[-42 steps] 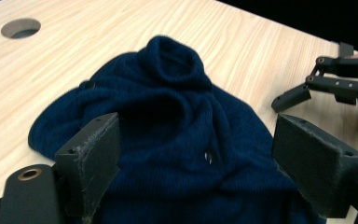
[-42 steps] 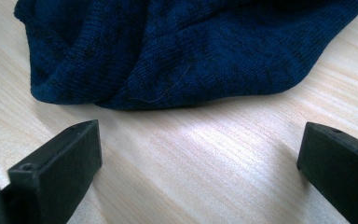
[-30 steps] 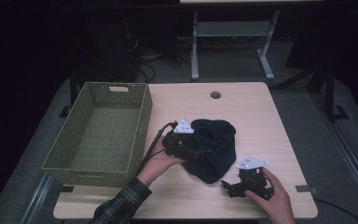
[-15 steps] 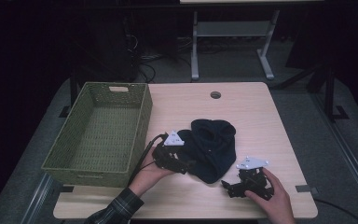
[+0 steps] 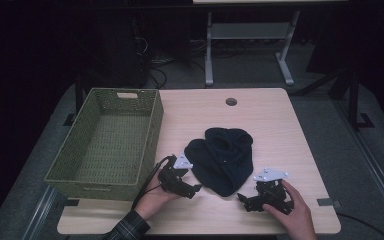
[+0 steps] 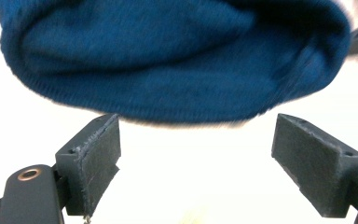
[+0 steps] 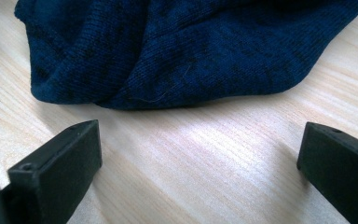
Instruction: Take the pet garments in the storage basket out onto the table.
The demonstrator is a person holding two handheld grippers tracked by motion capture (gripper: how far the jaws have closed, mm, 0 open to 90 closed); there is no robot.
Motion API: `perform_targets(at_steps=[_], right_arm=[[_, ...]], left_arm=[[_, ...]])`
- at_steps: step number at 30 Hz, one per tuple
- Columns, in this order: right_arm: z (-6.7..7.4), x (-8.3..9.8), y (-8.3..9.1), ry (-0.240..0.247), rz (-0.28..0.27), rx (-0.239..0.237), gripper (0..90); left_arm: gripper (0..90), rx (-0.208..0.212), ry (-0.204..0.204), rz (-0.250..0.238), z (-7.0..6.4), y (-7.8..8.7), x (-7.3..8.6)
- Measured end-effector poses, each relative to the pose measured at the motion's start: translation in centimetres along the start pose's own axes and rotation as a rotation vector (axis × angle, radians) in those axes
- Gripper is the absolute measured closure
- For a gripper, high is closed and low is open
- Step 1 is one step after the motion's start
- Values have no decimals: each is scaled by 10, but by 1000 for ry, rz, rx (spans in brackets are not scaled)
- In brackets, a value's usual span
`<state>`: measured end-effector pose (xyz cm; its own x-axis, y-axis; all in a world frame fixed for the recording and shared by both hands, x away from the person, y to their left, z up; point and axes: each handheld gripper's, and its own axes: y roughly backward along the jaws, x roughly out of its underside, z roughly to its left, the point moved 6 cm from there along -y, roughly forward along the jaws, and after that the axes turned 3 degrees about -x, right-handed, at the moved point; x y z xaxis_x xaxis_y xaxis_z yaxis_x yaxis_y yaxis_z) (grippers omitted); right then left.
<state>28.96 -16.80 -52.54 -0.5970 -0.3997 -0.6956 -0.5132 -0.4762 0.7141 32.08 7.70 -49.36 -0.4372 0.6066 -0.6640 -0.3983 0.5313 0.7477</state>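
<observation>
At the far left of the counter (image 5: pixel 275 115) stands a green woven basket (image 5: pixel 105 145), open side up, its near wall just beside the left gripper (image 5: pixel 189 189); it looks to be waiting as the place where the cloth will end up. The left gripper lies low in the person's hand with its fingers (image 6: pixel 95 154) spread wide and nothing between them. The dark blue knit hat (image 5: pixel 222 157) sits just ahead of those fingers, its ribbed edge close above the left-hand pad in the left gripper view, apparently not touching. Held so, the gripper seems lined up to slide under or pinch that hem.

The hat itself rests on the counter between the two grippers, slumped into a soft heap with folds and one rounded lobe toward the far side. Its knit is fine and a little fuzzy.

On the right, the right gripper (image 5: pixel 247 199) likewise points at the hat's near edge, fingers (image 7: pixel 60 163) wide apart, bare wood between them, the cloth just beyond their tips.
</observation>
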Motion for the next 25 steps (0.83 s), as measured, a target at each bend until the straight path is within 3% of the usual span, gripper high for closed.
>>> perform_targets(at_steps=[7,13,17,25], right_arm=[[0,0,0,0,0,0,0],[0,0,0,0,0,0,0],[0,0,0,0,0,0,0],[0,0,0,0,0,0,0]], left_arm=[[151,-7,19,28,-2,-5,11],[141,-22,-2,56,-5,-11,17],[133,-32,-9,41,-6,-12,18],[129,-30,-9,-50,-6,-12,23]])
